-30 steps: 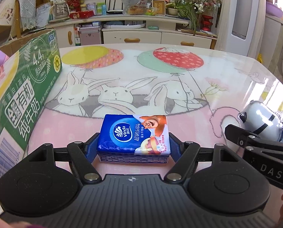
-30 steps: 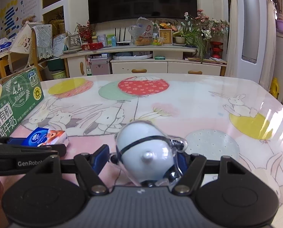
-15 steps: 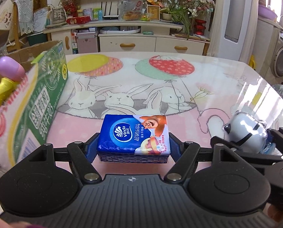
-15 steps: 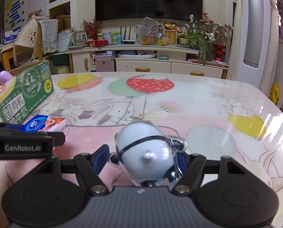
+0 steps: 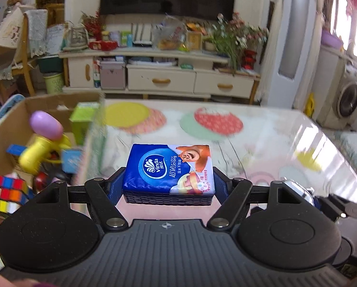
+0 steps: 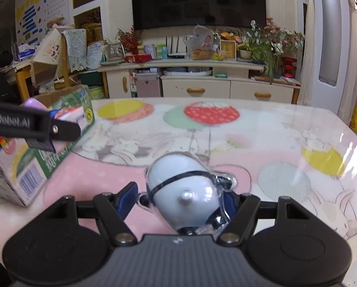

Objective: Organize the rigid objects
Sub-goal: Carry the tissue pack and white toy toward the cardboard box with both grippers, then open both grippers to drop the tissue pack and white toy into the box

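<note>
Both grippers have risen since a second ago, and the box's open top now shows.

Left gripper (image 5: 168, 186) tilts down, clamped on the tissue pack (image 5: 169, 171) held above the table (image 5: 262, 148); box (image 5: 15, 117) at 10 o'clock holds a cube (image 5: 5, 192) and yellow toy (image 5: 38, 151). Right gripper (image 6: 182, 199) tilts down too, gripping the white toy (image 6: 183, 191) above the table, box at 9 o'clock; cabinet (image 6: 197, 81) far at 12.
</note>
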`<state>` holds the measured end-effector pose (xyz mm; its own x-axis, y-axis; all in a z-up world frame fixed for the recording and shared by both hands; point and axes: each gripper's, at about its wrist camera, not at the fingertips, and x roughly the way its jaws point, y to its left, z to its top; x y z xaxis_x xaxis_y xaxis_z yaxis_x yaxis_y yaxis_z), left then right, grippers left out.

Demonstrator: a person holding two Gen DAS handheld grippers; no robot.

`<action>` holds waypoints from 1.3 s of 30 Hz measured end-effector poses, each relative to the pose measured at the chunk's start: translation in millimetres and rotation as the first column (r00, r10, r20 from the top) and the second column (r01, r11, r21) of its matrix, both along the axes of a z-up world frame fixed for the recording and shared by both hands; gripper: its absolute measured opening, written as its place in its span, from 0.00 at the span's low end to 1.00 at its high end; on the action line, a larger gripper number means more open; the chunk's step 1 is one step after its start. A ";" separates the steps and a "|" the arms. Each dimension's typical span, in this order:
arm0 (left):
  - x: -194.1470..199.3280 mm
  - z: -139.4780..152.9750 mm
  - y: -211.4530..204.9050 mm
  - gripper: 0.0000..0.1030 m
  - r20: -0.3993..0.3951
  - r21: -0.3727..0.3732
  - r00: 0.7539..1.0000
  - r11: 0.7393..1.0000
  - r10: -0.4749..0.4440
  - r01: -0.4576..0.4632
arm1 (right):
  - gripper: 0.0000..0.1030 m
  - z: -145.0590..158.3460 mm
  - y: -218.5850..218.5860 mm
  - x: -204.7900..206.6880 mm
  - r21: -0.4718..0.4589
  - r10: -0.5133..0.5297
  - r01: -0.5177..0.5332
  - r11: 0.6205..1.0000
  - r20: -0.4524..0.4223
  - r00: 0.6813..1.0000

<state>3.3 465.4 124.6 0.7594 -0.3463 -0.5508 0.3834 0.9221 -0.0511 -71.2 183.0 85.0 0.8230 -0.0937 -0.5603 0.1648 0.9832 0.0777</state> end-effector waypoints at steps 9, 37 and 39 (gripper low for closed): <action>27.3 23.5 64.9 0.87 0.043 -0.016 0.984 0.985 0.171 -0.170 | 0.69 37.1 41.4 22.0 -0.034 0.103 -0.101 0.994 0.078 0.992; 105.2 1.2 156.6 0.88 -0.130 0.016 0.882 0.890 0.454 -0.456 | 0.69 35.7 170.7 155.1 -0.237 0.473 -0.452 0.860 0.041 0.880; 103.5 1.3 153.2 0.88 -0.135 0.020 0.880 0.889 0.455 -0.457 | 0.69 33.2 175.2 157.8 -0.244 0.487 -0.466 0.850 0.028 0.873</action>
<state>106.8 618.7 125.8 0.7551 0.0134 -0.6555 -0.0905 0.9923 -0.0840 86.6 358.2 118.2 0.8420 0.2089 -0.4973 -0.3255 0.9320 -0.1597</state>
